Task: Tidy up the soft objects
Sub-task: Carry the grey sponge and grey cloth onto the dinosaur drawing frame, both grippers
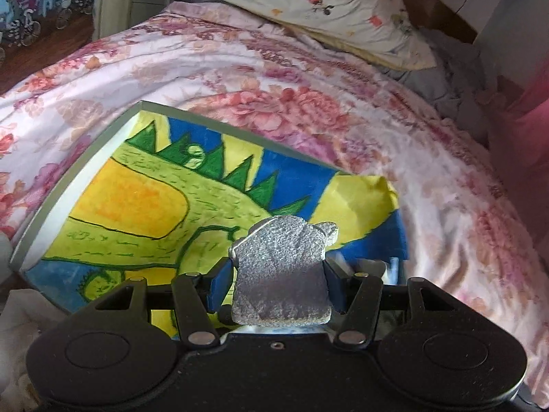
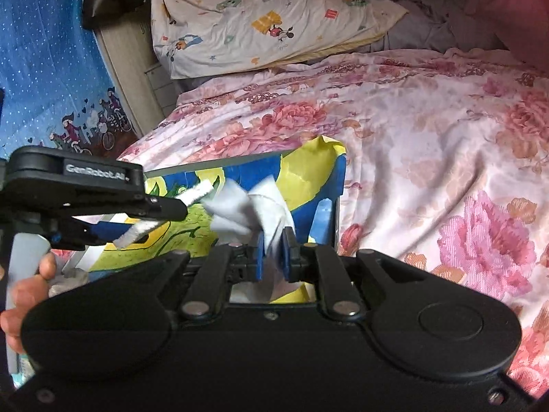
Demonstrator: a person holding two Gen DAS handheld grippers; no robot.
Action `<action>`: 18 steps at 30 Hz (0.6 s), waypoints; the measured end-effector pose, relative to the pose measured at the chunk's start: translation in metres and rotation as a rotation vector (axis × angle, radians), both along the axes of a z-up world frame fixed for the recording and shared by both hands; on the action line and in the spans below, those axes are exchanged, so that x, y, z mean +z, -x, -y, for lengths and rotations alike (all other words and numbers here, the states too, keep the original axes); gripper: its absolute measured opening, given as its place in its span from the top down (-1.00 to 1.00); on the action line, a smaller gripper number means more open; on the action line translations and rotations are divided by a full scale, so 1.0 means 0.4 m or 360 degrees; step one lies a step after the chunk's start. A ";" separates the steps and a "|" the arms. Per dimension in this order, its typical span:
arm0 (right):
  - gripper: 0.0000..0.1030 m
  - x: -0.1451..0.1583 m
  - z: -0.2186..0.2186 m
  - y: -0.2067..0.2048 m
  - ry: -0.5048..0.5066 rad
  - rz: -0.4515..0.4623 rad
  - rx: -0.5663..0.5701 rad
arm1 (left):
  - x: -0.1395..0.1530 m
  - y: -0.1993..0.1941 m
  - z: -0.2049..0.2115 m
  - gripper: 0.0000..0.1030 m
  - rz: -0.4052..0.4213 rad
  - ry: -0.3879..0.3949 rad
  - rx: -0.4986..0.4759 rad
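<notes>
Grey, grainy foam, a flat piece [image 1: 279, 271] cut in a figure shape, sits clamped in our left tongs [image 1: 274, 274] above the dragon-painted box [image 1: 144, 192] on the floral bed [image 1: 429, 158]. "GenRobot.AI" reads on that tool's arm. Our right tongs [image 2: 274, 254] pinch soft white fabric scraps [image 2: 247, 213] over the same box.

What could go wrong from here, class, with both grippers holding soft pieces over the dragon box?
1. The grey foam piece sits between the left gripper jaws only at its sides; it might slip.
2. The white fabric, pinched by the right gripper, hangs loose and could snag the dragon box edge.
</notes>
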State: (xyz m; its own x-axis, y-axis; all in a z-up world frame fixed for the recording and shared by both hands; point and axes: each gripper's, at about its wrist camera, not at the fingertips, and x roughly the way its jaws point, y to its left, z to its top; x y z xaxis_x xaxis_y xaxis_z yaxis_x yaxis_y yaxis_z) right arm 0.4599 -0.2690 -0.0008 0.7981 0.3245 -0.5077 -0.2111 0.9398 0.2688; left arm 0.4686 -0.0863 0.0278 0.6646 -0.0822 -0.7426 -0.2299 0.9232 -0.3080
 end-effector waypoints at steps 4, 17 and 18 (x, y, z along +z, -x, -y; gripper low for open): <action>0.86 0.011 -0.011 0.016 0.0019 0.0000 0.0000 | -0.010 -0.007 -0.002 -0.13 -0.0030 0.0008 0.0031; 0.57 0.022 -0.010 0.023 -0.0003 0.0011 -0.0011 | -0.005 -0.002 -0.005 -0.45 -0.0006 0.0022 0.0063; 0.55 0.024 -0.009 0.025 -0.0006 0.0013 -0.0013 | 0.000 0.004 -0.007 -0.50 0.0007 0.0023 0.0070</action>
State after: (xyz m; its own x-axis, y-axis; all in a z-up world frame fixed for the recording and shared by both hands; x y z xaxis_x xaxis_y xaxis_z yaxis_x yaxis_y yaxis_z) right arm 0.4498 -0.2654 0.0089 0.8049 0.3202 -0.4997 -0.2059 0.9403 0.2709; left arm 0.4671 -0.0833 0.0276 0.6711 -0.0633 -0.7387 -0.2689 0.9077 -0.3221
